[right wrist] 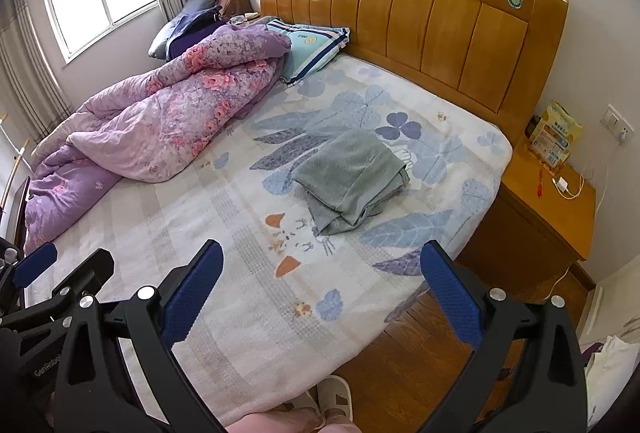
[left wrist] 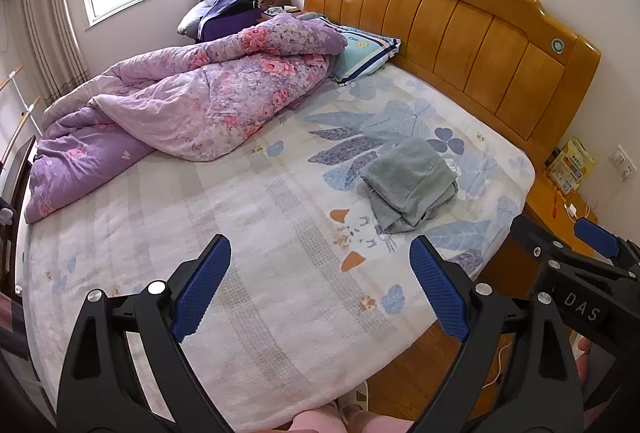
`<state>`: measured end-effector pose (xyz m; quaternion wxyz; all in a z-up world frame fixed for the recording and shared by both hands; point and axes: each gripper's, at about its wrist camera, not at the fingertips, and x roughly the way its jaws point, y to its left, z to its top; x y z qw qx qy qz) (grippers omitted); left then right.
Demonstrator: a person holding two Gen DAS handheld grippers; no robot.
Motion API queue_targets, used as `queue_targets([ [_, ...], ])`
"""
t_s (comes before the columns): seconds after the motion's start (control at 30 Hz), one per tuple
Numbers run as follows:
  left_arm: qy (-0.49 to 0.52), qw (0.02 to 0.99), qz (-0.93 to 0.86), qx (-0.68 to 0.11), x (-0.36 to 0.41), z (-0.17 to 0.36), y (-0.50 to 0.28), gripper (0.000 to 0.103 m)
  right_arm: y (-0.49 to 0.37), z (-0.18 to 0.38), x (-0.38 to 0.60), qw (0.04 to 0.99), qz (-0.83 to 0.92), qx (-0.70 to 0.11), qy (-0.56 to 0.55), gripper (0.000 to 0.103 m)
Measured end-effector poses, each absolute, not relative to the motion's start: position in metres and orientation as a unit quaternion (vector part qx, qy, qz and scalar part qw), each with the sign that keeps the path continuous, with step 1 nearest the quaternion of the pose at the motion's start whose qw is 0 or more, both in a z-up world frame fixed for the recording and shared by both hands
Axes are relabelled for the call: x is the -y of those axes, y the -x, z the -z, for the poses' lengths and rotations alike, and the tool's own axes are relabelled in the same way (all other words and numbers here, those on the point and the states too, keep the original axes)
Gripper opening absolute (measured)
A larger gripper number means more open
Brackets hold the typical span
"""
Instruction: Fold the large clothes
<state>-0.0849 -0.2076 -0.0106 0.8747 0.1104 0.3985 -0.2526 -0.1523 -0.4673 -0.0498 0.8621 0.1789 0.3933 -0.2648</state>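
Note:
A grey garment (left wrist: pixel 410 183) (right wrist: pixel 352 179) lies folded in a compact pile on the bed's patterned sheet (left wrist: pixel 256 233) (right wrist: pixel 224 225), toward the headboard side. My left gripper (left wrist: pixel 320 253) hovers open above the sheet, well short of the pile, with nothing between its blue pads. My right gripper (right wrist: pixel 320 257) is likewise open and empty, held back from the garment near the bed's front edge. In the left wrist view the right gripper (left wrist: pixel 576 253) shows at the right edge; in the right wrist view the left gripper (right wrist: pixel 60 273) shows at the left edge.
A rumpled purple floral quilt (left wrist: pixel 180 105) (right wrist: pixel 160 121) fills the bed's far left. A striped pillow (left wrist: pixel 368 51) (right wrist: pixel 312 43) leans by the wooden headboard (left wrist: pixel 460 33) (right wrist: pixel 400 21). A bedside cabinet (right wrist: pixel 544 201) stands right, with a packet and charger. Slippers (right wrist: pixel 332 393) rest on the wood floor.

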Motion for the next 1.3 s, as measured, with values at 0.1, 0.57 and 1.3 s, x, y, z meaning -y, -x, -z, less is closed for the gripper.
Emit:
queue_targets([
  [0.1,-0.111,0.875,0.253,-0.398,0.210,0.011,0.082,0.092,0.152,0.050,0.467,0.861,0.266,-0.396,-0.177,0.095],
  [0.57,-0.113,0.870,0.259,-0.403,0.216,0.014,0.074,0.092,0.141,0.051,0.474,0.859,0.264,-0.404,-0.171,0.095],
  [1.3,-0.118,0.874,0.258,-0.394,0.218,0.016,0.076,0.092,0.145,0.055,0.468,0.861,0.263,-0.399,-0.173,0.095],
])
